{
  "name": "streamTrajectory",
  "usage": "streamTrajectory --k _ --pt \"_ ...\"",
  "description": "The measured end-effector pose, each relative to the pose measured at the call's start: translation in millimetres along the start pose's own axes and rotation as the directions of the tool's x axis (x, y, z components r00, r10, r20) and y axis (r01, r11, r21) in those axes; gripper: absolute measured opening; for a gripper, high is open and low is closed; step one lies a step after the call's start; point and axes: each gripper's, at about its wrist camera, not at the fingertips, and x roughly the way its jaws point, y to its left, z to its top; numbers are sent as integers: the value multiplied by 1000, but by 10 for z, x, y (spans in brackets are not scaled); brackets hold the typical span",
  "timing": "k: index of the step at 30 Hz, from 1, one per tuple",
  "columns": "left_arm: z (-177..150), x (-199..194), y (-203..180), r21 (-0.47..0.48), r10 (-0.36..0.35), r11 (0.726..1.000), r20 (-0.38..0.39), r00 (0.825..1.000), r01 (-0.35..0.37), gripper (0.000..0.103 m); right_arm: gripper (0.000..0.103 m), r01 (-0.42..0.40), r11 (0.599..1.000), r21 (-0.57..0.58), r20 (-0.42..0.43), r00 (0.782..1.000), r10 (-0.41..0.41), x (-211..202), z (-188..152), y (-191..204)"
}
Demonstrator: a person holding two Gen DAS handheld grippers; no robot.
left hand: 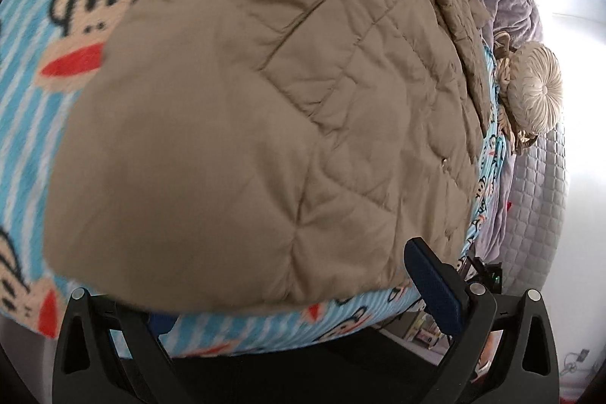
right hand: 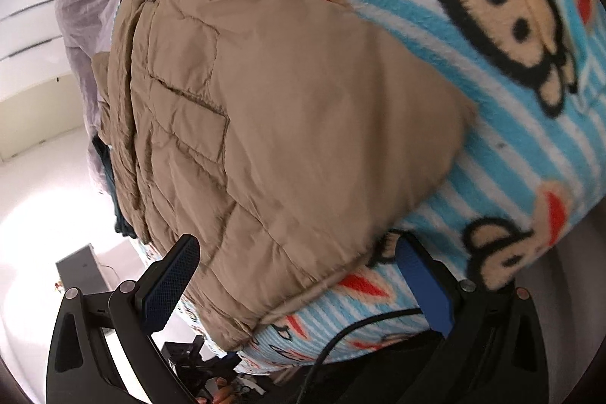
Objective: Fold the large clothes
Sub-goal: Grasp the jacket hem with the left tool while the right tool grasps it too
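A tan quilted jacket (left hand: 246, 108) lies spread on a bed covered by a blue-striped monkey-print blanket (left hand: 45, 93). In the left wrist view its hem reaches down over my left gripper (left hand: 288, 286). The gripper is open: its right blue pad (left hand: 431, 286) is in plain sight, and its left finger is mostly hidden under the fabric. In the right wrist view the jacket (right hand: 284, 124) shows a flap pocket, and its near corner lies between the wide-spread fingers of my open right gripper (right hand: 297, 248). Both blue pads (right hand: 170, 286) are bare.
A round pleated cushion (left hand: 538, 89) and a lilac quilted bedspread (left hand: 538, 214) lie beyond the jacket. A black cable (right hand: 363, 324) crosses the blanket's (right hand: 511, 146) near edge. A dark garment (right hand: 113, 177) peeks from under the jacket's far side. A grey box (right hand: 79, 267) stands on the floor.
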Motion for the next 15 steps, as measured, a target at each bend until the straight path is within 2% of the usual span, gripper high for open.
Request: streamTrajectory --k 7,8,9,10,12,14,15 --pt "57 85 -56 30 64 997 -3 998 -64 101 102 -41 999 25 -3 999 41 105 42 -34" --pt "55 75 -59 33 66 997 7 998 -67 90 99 -55 998 29 -3 998 55 106 37 -37" --pt "62 63 -79 38 78 996 18 997 -78 75 89 -62 997 33 -1 998 62 115 24 -31" --pt "71 53 -89 42 89 995 22 996 -90 67 77 -67 997 36 2 998 67 108 18 -27" --pt "94 25 -89 46 84 995 30 996 -86 29 35 -38 998 43 -5 999 38 86 13 -70" --pt "110 -38 -102 54 60 997 46 997 -63 19 14 -59 997 48 -11 998 59 88 11 -78" --pt "119 -89 -137 66 47 997 61 997 -51 15 11 -61 997 44 -8 998 61 77 9 -58"
